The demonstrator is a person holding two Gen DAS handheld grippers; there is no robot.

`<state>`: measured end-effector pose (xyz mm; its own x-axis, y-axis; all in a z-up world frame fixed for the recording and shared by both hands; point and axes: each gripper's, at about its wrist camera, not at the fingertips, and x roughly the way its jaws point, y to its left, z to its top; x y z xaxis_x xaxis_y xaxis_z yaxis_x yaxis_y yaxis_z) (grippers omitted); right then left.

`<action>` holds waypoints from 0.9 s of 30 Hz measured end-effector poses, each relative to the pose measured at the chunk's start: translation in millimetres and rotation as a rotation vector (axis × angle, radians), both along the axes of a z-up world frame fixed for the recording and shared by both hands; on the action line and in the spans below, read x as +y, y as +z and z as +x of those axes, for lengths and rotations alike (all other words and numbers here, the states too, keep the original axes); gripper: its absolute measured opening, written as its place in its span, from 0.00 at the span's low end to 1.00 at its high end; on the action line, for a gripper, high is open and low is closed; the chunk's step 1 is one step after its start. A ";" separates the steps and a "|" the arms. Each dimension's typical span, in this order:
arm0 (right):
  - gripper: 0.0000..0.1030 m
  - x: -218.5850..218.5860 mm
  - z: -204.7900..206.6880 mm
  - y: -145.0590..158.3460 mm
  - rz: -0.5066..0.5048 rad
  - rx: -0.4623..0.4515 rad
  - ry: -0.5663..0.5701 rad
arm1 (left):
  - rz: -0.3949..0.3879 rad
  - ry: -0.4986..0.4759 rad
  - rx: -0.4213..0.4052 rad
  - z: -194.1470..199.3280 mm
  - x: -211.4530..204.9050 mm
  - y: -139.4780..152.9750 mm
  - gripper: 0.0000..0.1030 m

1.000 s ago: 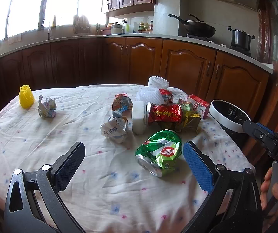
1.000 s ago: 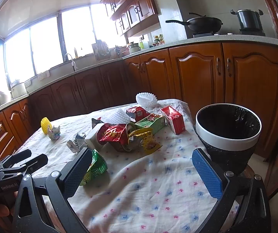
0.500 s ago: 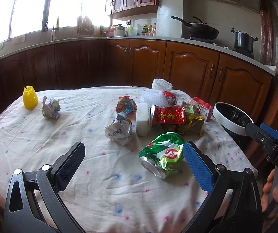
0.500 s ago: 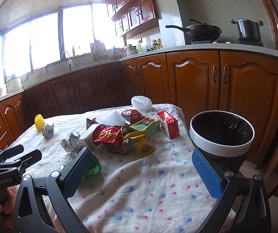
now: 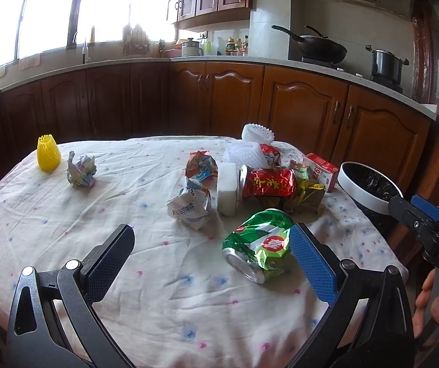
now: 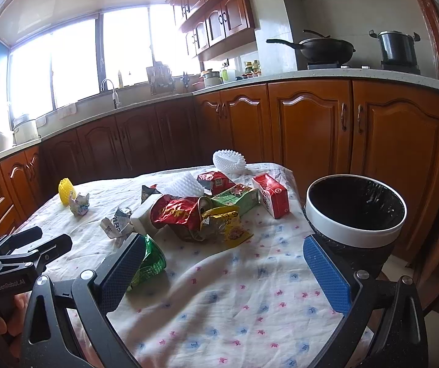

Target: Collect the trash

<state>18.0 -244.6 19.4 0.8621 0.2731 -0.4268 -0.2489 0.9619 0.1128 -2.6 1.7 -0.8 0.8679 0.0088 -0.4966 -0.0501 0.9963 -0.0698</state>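
**Both grippers spread and empty; nothing yet lifted off the table**

The left gripper (image 5: 210,247) hangs low over the near edge of the table (image 5: 66,230), fingers wide apart and holding nothing. The green can (image 5: 257,243) lies on its side just inside the blue right-hand pad, a placement that suggests it is the first pick. The right gripper (image 6: 224,265) is likewise spread and empty, hanging over the table's near corner next to the bin (image 6: 356,214). The bin stands just off the table's right edge, liner in, mouth open, apparently so that trash can be dropped straight in.

Condition of the trash: the green can is crushed and dented, its open end toward the camera. Beyond it lies a cluster: a red can (image 5: 268,184), a white tub (image 5: 228,188), foam nets, wrappers and a red carton (image 5: 322,170). A crumpled paper (image 5: 190,207) lies just to their left. Another paper wad (image 5: 81,170) and a yellow net (image 5: 48,153) sit well apart at the far left.
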 end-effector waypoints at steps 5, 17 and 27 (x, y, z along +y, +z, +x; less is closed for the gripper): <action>1.00 -0.2 1.0 -1.5 0.006 0.006 0.002 | -0.002 -0.001 -0.001 -0.3 1.5 -0.5 0.99; 1.00 2.4 13.7 -7.5 0.039 0.052 0.033 | -0.012 0.009 0.025 7.9 8.2 -8.3 0.99; 0.99 6.4 42.6 -17.7 0.078 0.125 0.065 | -0.041 0.043 0.086 30.9 24.6 -17.8 0.99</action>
